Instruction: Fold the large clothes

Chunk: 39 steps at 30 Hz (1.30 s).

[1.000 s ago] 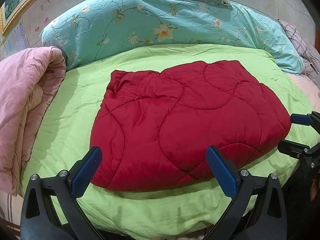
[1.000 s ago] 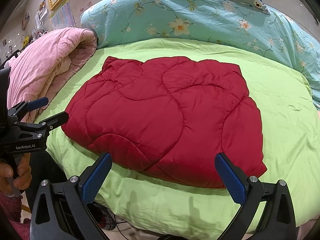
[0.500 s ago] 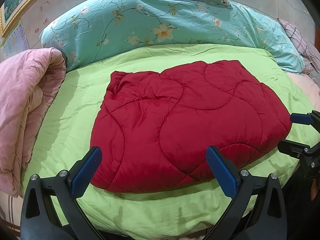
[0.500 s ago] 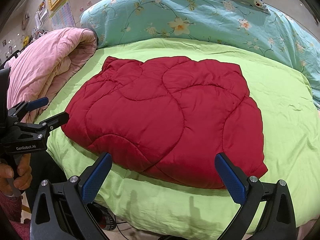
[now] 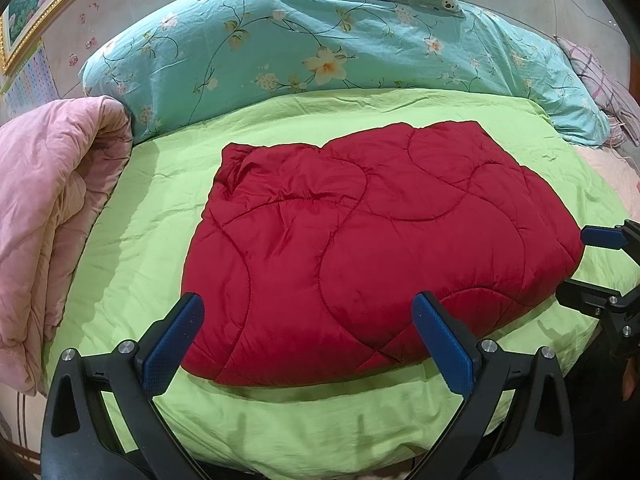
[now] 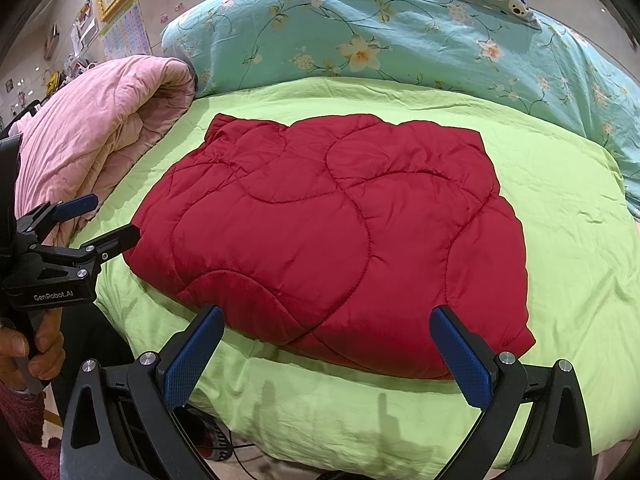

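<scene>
While the folded red quilted garment (image 5: pixel 360 240) lies mid-bed on the green sheet (image 5: pixel 152 216), left gripper (image 5: pixel 308 336) & right gripper (image 6: pixel 326 354) hover at its near edge, jaws wide, holding nothing; bare sheet all round, pink comforter (image 5: pixel 48 208) at left edge, teal floral duvet (image 5: pixel 320 48) behind

"GenRobot.AI" in white on black body of left gripper (image 6: pixel 98 220); nothing else legible.

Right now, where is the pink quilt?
In both views the pink quilt lies rolled at the left edge of the green sheet, left of the red coat.
</scene>
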{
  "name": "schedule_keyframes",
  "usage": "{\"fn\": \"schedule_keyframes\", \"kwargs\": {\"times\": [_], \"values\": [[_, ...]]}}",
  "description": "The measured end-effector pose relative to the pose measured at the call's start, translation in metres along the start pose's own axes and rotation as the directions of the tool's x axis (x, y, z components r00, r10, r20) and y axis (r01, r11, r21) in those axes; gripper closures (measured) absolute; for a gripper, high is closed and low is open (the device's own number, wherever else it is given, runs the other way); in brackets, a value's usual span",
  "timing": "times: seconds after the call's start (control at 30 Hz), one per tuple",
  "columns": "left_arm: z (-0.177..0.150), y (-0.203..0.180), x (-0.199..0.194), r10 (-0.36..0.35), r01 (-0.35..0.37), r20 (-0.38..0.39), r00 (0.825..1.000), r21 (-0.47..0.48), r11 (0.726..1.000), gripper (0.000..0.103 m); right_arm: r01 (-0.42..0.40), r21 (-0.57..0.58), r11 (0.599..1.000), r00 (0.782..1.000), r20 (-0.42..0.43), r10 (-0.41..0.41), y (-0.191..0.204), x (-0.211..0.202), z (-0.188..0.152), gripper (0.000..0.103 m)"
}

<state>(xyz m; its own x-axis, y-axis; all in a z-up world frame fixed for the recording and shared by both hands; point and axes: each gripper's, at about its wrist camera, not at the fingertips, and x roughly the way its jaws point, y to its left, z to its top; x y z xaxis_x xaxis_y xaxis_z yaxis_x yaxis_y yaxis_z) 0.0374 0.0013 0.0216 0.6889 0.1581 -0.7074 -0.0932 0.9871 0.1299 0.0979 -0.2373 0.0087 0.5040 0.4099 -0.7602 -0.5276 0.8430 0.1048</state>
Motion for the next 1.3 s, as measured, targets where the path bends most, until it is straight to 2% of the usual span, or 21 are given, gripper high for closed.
{"fn": "schedule_keyframes", "kwargs": {"times": [1.17,1.3], "values": [[0.0024,-0.0002,-0.003,-0.001,0.001,0.006,1.0,-0.001,1.0,0.0,0.003,-0.004,1.0,1.0,0.004,-0.003,0.0019,-0.0006,0.0012,0.0],[0.0047,0.0011,-0.0021,-0.019,0.019,0.008,1.0,-0.004,1.0,0.0,0.006,-0.003,1.0,1.0,0.005,-0.006,0.0001,-0.0008,0.0029,0.0]]}}
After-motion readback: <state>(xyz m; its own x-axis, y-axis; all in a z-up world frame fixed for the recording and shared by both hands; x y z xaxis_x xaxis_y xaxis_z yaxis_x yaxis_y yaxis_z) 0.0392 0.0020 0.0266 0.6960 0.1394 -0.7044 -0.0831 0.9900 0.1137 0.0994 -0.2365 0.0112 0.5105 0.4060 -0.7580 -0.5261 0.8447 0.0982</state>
